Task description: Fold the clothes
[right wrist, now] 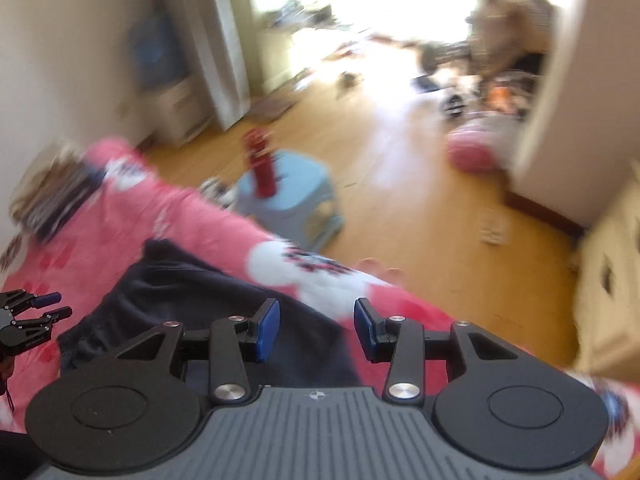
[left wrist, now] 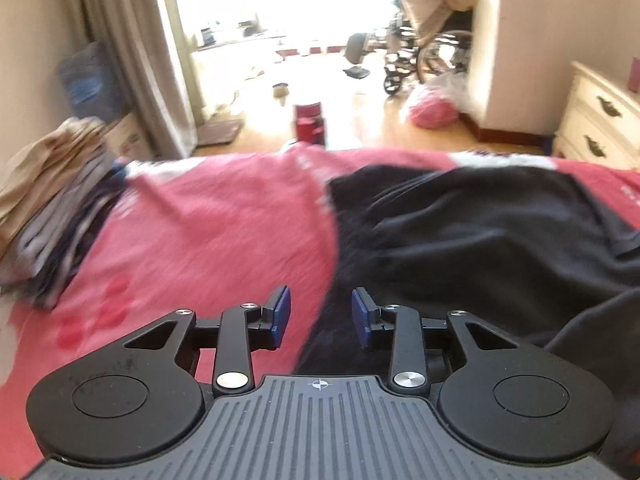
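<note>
A black garment (left wrist: 480, 240) lies crumpled on the pink bedspread (left wrist: 200, 232). My left gripper (left wrist: 320, 314) is open and empty, low over the garment's left edge. In the right wrist view the same garment (right wrist: 192, 292) lies on the bedspread (right wrist: 112, 216). My right gripper (right wrist: 316, 328) is open and empty above the garment's right edge, near the bed's edge. The left gripper (right wrist: 54, 306) shows at the far left of that view, fingers apart. Both views are motion-blurred.
A stack of folded clothes (left wrist: 52, 208) sits at the bed's left end. Beyond the bed is a wooden floor with a blue stool (right wrist: 292, 200) holding a red bottle (right wrist: 262, 168), a white dresser (left wrist: 600, 116) at right, a pink bag (left wrist: 434, 110) and a wheelchair (left wrist: 432, 56).
</note>
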Action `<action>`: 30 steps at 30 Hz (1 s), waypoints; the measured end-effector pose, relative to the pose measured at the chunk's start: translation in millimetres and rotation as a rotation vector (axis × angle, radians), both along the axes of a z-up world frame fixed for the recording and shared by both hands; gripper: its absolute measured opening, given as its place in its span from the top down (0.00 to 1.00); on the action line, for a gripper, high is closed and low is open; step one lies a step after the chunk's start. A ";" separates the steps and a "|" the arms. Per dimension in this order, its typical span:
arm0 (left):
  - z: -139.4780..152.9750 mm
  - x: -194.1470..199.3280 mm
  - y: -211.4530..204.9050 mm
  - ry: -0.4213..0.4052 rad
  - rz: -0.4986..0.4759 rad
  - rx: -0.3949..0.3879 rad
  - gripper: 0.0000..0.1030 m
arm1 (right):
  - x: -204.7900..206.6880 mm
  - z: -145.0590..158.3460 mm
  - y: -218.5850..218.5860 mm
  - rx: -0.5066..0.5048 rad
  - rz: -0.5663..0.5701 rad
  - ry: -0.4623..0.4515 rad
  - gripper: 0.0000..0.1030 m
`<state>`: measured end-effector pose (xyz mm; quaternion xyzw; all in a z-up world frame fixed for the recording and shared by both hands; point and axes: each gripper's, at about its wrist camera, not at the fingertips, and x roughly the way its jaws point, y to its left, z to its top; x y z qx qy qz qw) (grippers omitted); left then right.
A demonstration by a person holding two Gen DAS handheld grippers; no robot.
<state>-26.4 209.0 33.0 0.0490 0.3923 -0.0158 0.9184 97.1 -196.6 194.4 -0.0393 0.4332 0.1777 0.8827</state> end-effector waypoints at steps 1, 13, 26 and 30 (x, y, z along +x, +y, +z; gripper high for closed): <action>0.0 9.6 -9.0 0.007 -0.015 -0.010 0.67 | -16.2 -10.4 -8.2 0.007 -0.003 -0.012 0.57; -51.8 106.8 -101.4 0.050 -0.050 0.068 0.67 | -79.8 -183.2 44.4 -0.180 0.195 -0.140 0.58; -72.2 122.9 -114.9 0.141 -0.058 0.190 0.66 | -60.3 -207.2 28.6 -0.094 0.090 -0.198 1.00; -72.8 120.8 -115.9 0.127 -0.031 0.175 0.66 | -45.9 -194.4 -5.6 -0.017 -0.021 -0.191 1.00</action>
